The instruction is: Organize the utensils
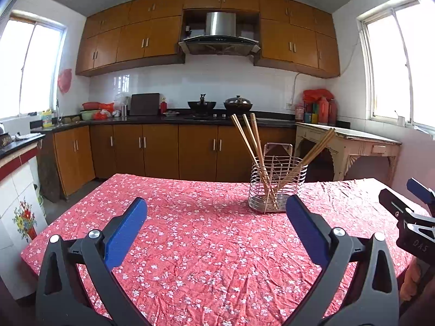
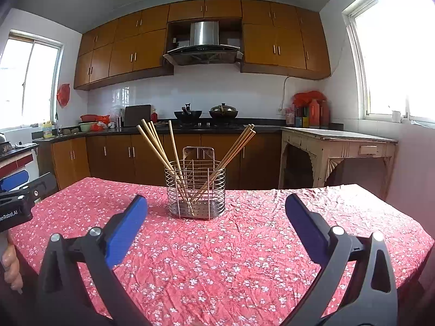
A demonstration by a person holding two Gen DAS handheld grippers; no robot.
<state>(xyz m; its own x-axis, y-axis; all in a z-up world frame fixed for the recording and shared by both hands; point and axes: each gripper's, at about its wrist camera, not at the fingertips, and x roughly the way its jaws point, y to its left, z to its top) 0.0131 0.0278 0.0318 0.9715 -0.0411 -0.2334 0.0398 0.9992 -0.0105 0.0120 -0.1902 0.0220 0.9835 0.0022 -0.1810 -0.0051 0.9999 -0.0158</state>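
My left gripper hangs above the near part of the worktop, jaws spread wide with nothing between the blue pads. My right gripper sits the same way: jaws wide apart, empty, blue pads angled outward over the red floral tablecloth.

The wire utensil holder stands upright on the cloth toward the far side of the worktop, well apart from both grippers. From the right wrist camera it lies almost straight ahead, a little left of centre; from the left wrist camera the same holder is off to the right, just past my right-hand pad in the picture. Wooden chopsticks lean out of it in two bunches: one bunch tilts to the left, the other bunch tilts to the right. Their lower ends rest on the perforated tray at the holder's base. In the left view I make out three sticks leaning left and a pair leaning right.

At the right edge of the left view I can see part of the right gripper, and at the left edge of the right view part of the left one.

Beyond the worktop are brown kitchen cabinets, a stove with two woks, and a range hood.
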